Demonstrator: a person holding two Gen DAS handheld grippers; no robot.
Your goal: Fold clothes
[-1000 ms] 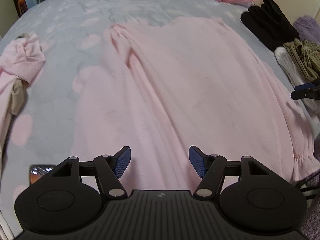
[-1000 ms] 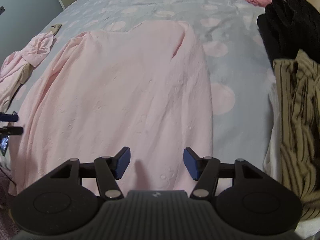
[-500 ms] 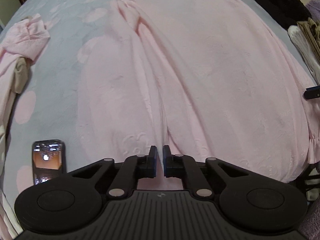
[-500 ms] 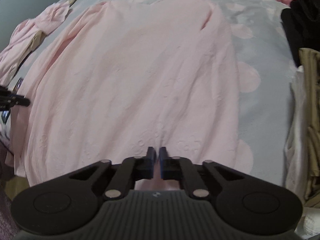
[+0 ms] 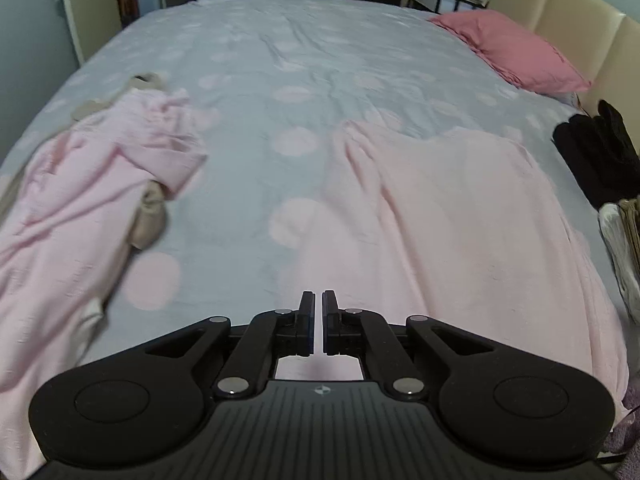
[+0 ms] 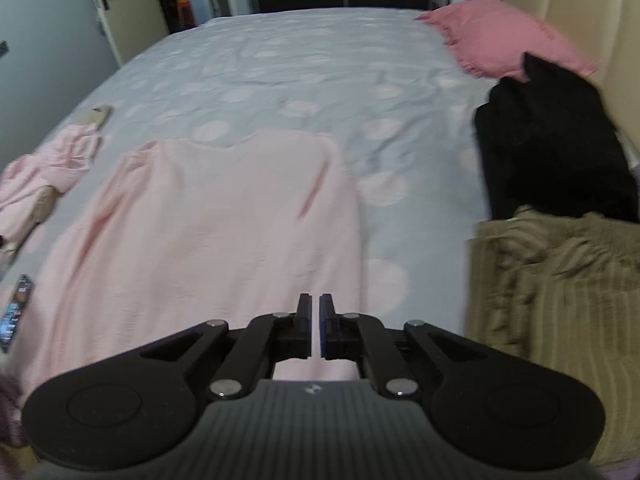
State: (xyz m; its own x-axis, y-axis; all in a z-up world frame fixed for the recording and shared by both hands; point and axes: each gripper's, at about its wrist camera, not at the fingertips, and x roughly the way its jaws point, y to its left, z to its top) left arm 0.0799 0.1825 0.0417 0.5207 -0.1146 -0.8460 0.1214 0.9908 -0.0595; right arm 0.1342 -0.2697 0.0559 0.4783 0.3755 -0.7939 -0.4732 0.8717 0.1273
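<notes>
Pale pink garment [image 5: 460, 232] lies spread on the bed [image 5: 280, 48], running away from both tongs toward the far end. Left tongs [image 5: 315, 328] drawn together on its near hem, a sliver of pink showing between the pads; right tongs [image 6: 314, 328] likewise closed on the near hem further right. Both views blurred, so how deep the bite goes I cannot tell. Risks, as judged: a thin pinch on light cloth could slip out under a lift; if one side rises ahead of the other, the fold line will skew and the ridges up the left side of the garment will be trapped inside. Left of the left tongs, a crumpled pink garment [image 5: 92, 208] sits close enough to be dragged. Right of the right tongs, a striped olive garment [image 6: 560, 280] and a black garment [image 6: 548, 140] crowd the landing room.
</notes>
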